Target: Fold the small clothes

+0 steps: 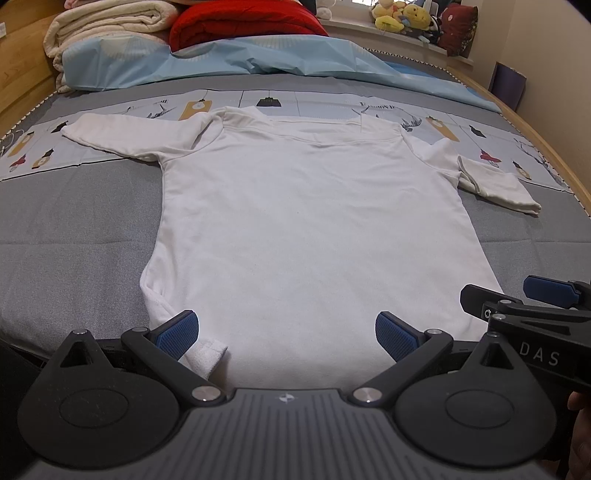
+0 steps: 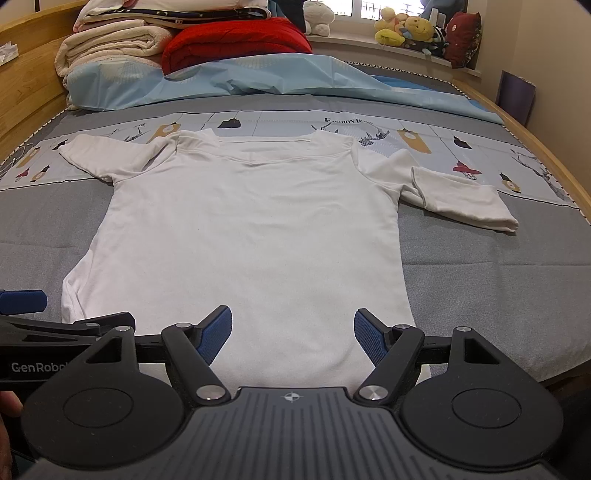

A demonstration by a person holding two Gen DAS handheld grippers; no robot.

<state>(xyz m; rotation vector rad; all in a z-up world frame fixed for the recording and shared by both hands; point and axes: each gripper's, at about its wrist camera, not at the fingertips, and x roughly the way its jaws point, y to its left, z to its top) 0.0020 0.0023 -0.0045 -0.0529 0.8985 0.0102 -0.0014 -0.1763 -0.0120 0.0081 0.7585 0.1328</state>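
The white T-shirt [image 1: 306, 221] lies flat on the bed [image 1: 74, 229], collar at twelve o'clock, hem at six just under my fingers; my left gripper [image 1: 287, 334] hangs over the hem with fingers spread wide and nothing between them; my right gripper [image 2: 293, 332] does the same a little toward three o'clock, also open and empty.

What I fear: the hem corner at seven o'clock [image 1: 207, 356] is already curled, so a pinch there may take one layer only and drag the shirt crooked; the sleeve at two o'clock [image 1: 495, 184] is doubled on itself and could get trapped inside a fold; my two grippers sit close and might knock together.

Counted: one shirt, two sleeves, two grippers; beyond, at twelve o'clock, one light blue cover [image 1: 221, 62], one red blanket [image 1: 243, 22], one cream blanket [image 1: 107, 26], and a cluster of plush toys [image 1: 402, 18] I can't count surely.
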